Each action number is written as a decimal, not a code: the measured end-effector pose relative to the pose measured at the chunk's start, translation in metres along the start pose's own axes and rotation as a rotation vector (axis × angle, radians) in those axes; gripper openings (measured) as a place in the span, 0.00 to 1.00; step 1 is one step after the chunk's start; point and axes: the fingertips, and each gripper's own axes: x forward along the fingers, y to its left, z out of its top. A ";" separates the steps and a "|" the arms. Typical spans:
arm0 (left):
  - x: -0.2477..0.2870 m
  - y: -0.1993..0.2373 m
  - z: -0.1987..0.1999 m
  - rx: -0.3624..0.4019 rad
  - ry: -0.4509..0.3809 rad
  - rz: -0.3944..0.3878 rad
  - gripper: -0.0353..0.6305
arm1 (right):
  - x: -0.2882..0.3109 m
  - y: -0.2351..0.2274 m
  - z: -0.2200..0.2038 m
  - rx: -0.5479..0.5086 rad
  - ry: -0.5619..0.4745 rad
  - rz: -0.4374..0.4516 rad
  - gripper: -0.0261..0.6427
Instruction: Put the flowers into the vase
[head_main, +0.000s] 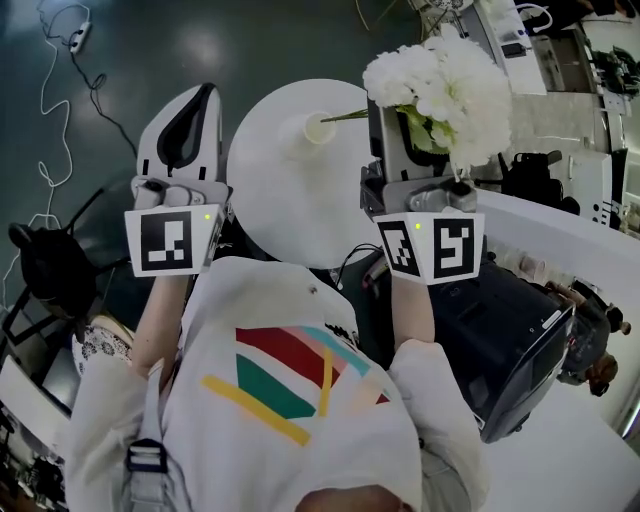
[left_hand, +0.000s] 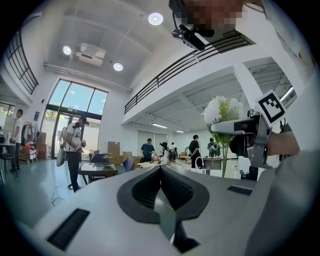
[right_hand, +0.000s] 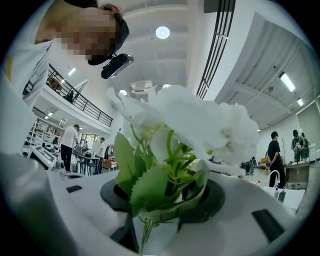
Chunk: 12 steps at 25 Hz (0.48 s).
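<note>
My right gripper (head_main: 415, 125) is shut on the green stem of a bunch of white flowers (head_main: 445, 85). The blooms rise above its jaws and their leaves hide the fingertips. In the right gripper view the flowers (right_hand: 200, 125) fill the middle, and the stem runs down between the jaws of the right gripper (right_hand: 160, 197). A white vase (head_main: 320, 128) stands on a round white table (head_main: 290, 205), just left of the bunch; a thin stem end reaches toward its mouth. My left gripper (head_main: 205, 98) hovers left of the table, shut and holding nothing; in its own view the left gripper (left_hand: 160, 170) shows the flowers (left_hand: 220, 110) at the right.
A black bag (head_main: 500, 340) lies at the lower right by a white counter (head_main: 560, 230). Cables (head_main: 55, 90) trail over the dark floor on the left, near a black object (head_main: 50, 265). Several people stand at tables (left_hand: 100, 170) in the hall beyond.
</note>
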 end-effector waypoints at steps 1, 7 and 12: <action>0.000 0.001 -0.001 0.000 0.003 0.003 0.06 | 0.001 0.002 -0.007 -0.017 0.006 0.000 0.38; 0.003 0.004 -0.010 -0.007 0.022 0.012 0.06 | 0.008 0.017 -0.067 -0.117 0.085 0.011 0.38; 0.006 0.004 -0.019 -0.018 0.046 0.017 0.06 | 0.005 0.020 -0.117 -0.017 0.133 0.013 0.38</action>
